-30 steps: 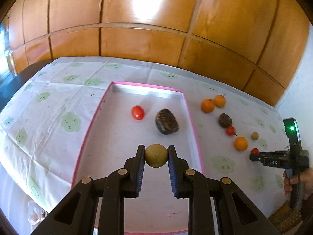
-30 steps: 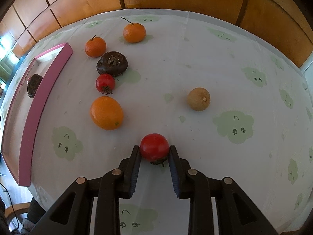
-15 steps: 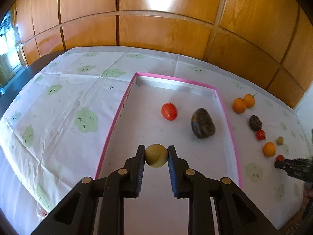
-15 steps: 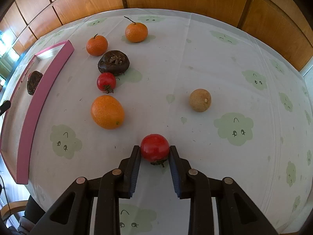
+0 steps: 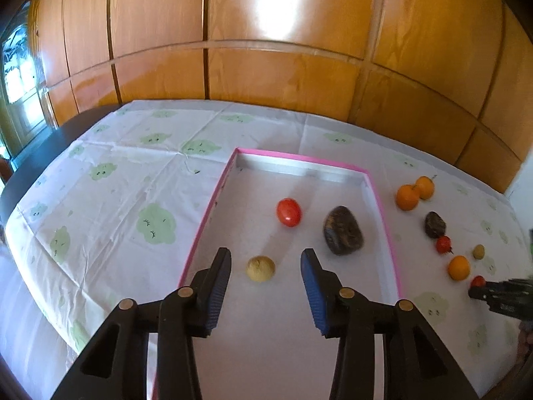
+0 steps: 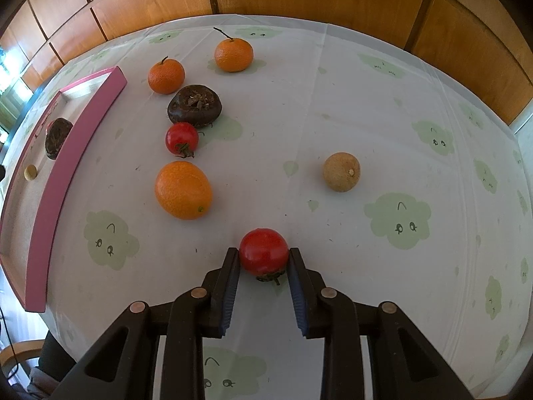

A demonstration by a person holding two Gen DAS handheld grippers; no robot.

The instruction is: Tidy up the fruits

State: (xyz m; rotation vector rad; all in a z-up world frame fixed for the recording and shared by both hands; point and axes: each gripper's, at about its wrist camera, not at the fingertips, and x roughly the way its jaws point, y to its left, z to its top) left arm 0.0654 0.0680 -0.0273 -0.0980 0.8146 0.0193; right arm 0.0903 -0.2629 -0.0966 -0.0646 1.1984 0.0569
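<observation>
Here, left tool (image 5: 266, 261) just opened around round longan (image 5: 261, 268), right tool (image 6: 264, 260) gripping tomato (image 6: 264, 250) stem-down

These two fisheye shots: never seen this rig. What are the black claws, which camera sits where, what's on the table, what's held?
No robot arm here: a person carries a two-finger gripper in each hand, each with a camera looking along its fingers. The left view shows the left gripper over a pink-rimmed tray. Its jaws have just opened, and a small tan fruit lies free between them beside a red tomato and a dark fruit. The right view shows the right gripper shut on a red tomato on the cloud-print tablecloth, where three oranges, another tomato, a dark fruit and a tan fruit wait.
</observation>
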